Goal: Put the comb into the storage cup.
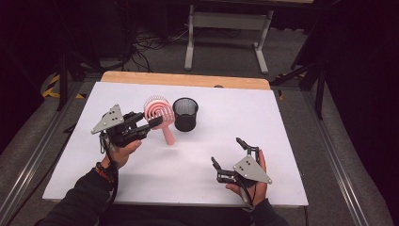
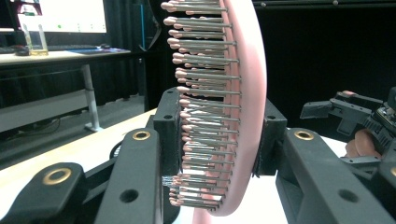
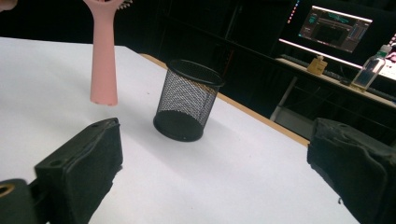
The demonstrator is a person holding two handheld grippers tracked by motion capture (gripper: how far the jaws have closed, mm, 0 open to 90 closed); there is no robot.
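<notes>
A pink round hairbrush [image 1: 159,110] hangs head-up, just left of a black mesh cup [image 1: 185,114], its handle pointing down at the white table top [image 1: 211,113]. My left gripper [image 1: 149,120] is shut on the brush's head. In the left gripper view the jaws [image 2: 219,135] clamp the bristle side and the back of the brush [image 2: 247,93]. My right gripper [image 1: 227,151] stands open near the front right edge, nothing between its jaws. The right gripper view has its wide-apart jaws [image 3: 217,144] facing the cup [image 3: 187,100] and the brush handle [image 3: 103,51].
The cup stands upright near the table's middle back. A wooden strip [image 1: 188,79] runs along the far edge. Beyond it are a grey frame leg [image 1: 190,42] and cables on the floor. Metal rails [image 1: 329,150] flank the table.
</notes>
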